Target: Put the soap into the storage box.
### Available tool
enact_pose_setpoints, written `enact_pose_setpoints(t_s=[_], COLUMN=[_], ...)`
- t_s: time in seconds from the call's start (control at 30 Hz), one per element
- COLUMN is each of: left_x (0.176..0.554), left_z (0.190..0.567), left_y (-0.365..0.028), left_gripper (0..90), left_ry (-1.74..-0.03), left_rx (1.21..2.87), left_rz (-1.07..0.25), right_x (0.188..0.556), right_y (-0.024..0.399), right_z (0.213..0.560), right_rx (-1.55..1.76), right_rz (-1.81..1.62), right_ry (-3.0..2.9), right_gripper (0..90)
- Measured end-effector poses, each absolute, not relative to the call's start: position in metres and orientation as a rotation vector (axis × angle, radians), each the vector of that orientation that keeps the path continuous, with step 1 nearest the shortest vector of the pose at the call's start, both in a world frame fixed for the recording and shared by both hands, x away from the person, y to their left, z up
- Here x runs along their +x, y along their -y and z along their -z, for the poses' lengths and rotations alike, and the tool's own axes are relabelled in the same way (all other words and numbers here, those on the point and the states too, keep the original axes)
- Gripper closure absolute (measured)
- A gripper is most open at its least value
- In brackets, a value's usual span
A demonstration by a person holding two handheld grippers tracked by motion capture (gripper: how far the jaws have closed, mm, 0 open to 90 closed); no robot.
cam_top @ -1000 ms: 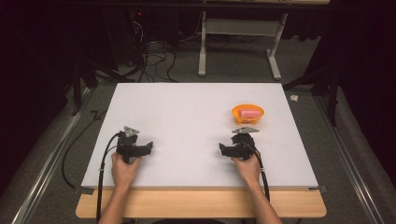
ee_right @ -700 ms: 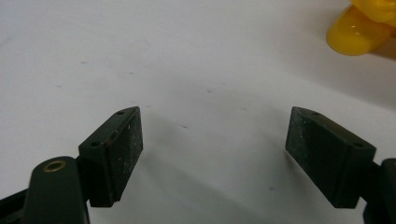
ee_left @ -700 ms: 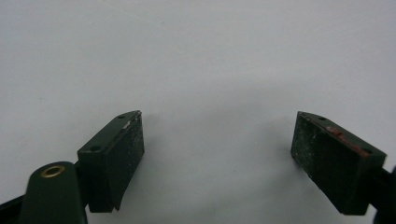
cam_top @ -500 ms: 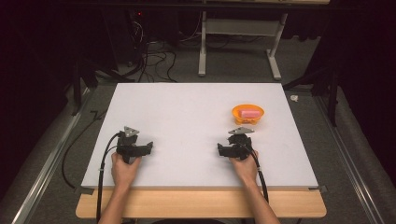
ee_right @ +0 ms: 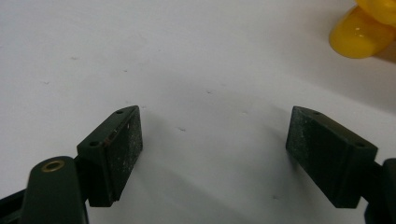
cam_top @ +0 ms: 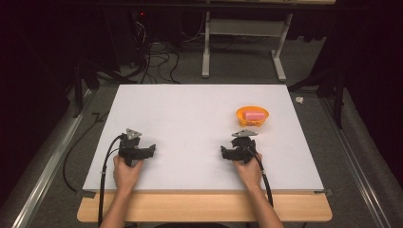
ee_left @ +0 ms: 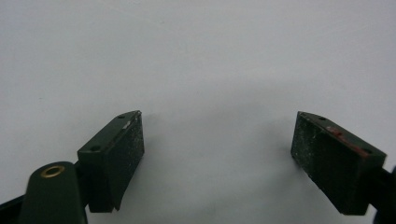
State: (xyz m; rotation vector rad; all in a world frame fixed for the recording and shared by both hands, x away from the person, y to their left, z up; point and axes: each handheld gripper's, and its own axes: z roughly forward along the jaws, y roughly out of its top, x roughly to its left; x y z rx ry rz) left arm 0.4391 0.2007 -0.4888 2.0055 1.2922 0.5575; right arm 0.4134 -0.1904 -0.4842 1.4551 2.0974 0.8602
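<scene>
An orange bowl [cam_top: 252,117] sits on the white table [cam_top: 190,118] at the right, with a pink block [cam_top: 254,115] lying in it. My right gripper [cam_top: 240,142] rests on the table just in front of the bowl, held by a hand. In the right gripper view it [ee_right: 212,135] stands open with bare table between its jaws, and the bowl's yellow-orange foot [ee_right: 362,28] shows at the top right. My left gripper [cam_top: 134,142] sits on the table at the front left. The left gripper view shows it [ee_left: 217,137] open over bare table.
A wooden board [cam_top: 204,207] runs along the table's front edge. Cables [cam_top: 157,59] and a white stand's legs [cam_top: 242,52] lie on the floor behind the table. Metal rails [cam_top: 43,175] run along both sides.
The right gripper has shifted slightly left on the table. The left gripper has stayed put.
</scene>
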Motion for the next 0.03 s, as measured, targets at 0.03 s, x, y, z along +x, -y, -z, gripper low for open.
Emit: enact_pose_setpoints(t_s=[0.03], left_x=[0.4390], left_z=[0.4888], left_y=[-0.2007], left_gripper=[17.6], left_ry=[-1.292], left_rx=[2.005], left_rz=[-0.558], right_x=[0.4134], right_y=[0.1905], right_z=[0.4842], right_rx=[1.455], right_rz=[-0.860], right_ry=[-2.098], right_gripper=[19.1])
